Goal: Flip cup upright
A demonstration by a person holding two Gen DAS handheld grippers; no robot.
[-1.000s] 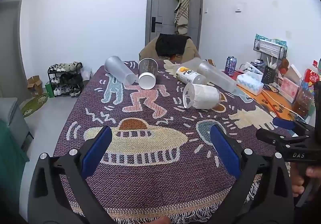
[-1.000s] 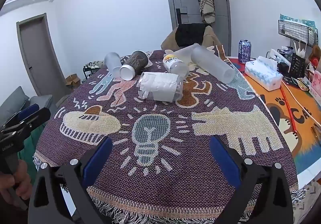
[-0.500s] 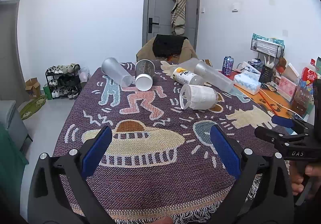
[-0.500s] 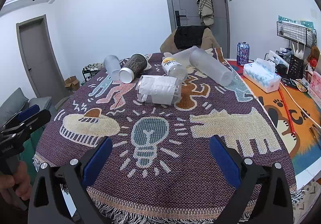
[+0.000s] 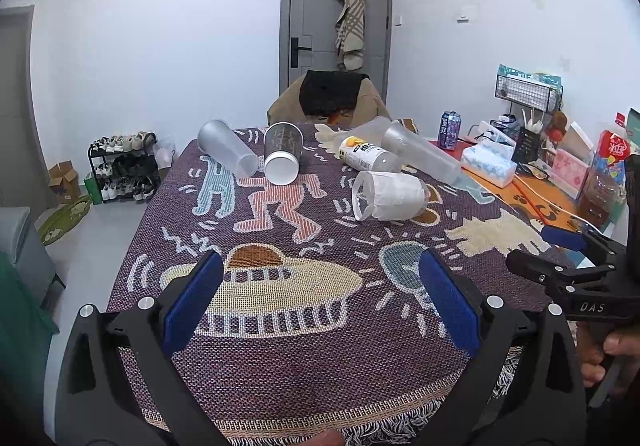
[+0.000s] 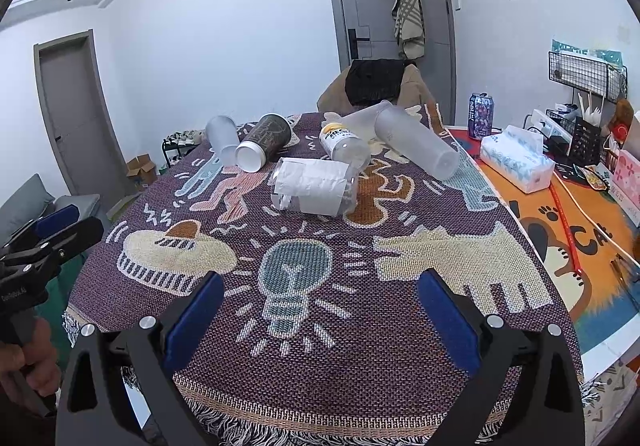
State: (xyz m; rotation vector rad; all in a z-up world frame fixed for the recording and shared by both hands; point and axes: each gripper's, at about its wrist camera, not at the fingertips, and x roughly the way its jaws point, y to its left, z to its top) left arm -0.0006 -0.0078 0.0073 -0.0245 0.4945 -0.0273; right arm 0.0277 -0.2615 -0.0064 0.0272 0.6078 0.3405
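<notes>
Several cups lie on their sides on the patterned cloth. A clear cup with white paper inside [image 5: 390,195] [image 6: 316,185] is nearest. Behind it lie a dark cup with a white base [image 5: 282,157] [image 6: 264,142], a frosted cup [image 5: 226,148] [image 6: 222,137], a yellow-labelled bottle [image 5: 366,155] [image 6: 344,145] and a long frosted cup [image 5: 422,156] [image 6: 416,148]. My left gripper [image 5: 320,298] is open and empty above the near cloth. My right gripper [image 6: 320,306] is open and empty over the lightbulb pattern; it also shows in the left wrist view [image 5: 568,258].
The woven cloth [image 5: 300,346] covers the table, its fringe at the near edge. A tissue box [image 6: 518,162], a drink can [image 6: 481,115], a wire rack [image 6: 586,76] and boxes stand at the right. A chair with a jacket [image 5: 330,94] is at the far end.
Both grippers have drawn back and risen slightly; the cups look a little farther away. Nothing on the table has moved.
</notes>
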